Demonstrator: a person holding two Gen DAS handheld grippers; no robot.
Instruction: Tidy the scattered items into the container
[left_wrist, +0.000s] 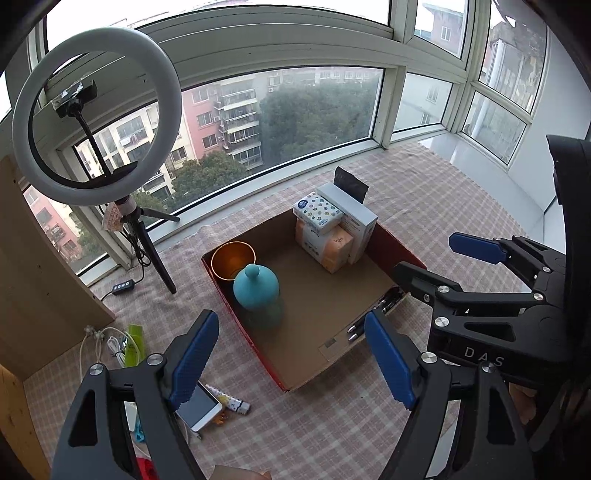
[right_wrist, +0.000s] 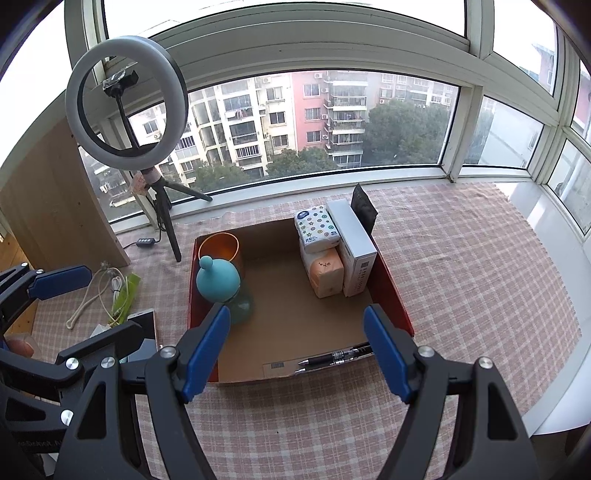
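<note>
Both claws hang over the near edge of the checked desk cloth (right_wrist: 461, 258), each pointing down and forward. The left claw (left_wrist: 291, 354) stands wide apart with nothing between its blue pads. The right claw (right_wrist: 295, 354) is likewise spread wide and holds nothing.

Just beyond them sits the container, a shallow cardboard box (right_wrist: 391, 288) with red outer walls. Along its near wall lie black pens (right_wrist: 336, 358); their count is hard to settle from either view. At its left side a teal bottle (right_wrist: 216, 277) stands upright, touching or nearly touching a copper-coloured cup (right_wrist: 221, 249) in the far left corner. In the far right corner a patterned tissue pack (right_wrist: 317, 229) rests on top of an orange tissue pack (right_wrist: 327, 275), with a white carton (right_wrist: 354, 247) upright just beside them on the right. A dark pouch (right_wrist: 364, 212) stands behind the carton, against the far wall.

Items outside the box lie on the desk to its left: a phone (left_wrist: 201, 406) near the left claw, a small printed tube (left_wrist: 229, 400) just beside it, a green packet (left_wrist: 133, 345) and a white cable (right_wrist: 96, 291) farther left.

Farther off at the left stands a ring light (right_wrist: 127, 98) on a tripod, its inline switch (right_wrist: 144, 242) lying on the cloth. A wooden panel (right_wrist: 55, 206) rises at the far left. Windows (right_wrist: 317, 122) run along the far side.
</note>
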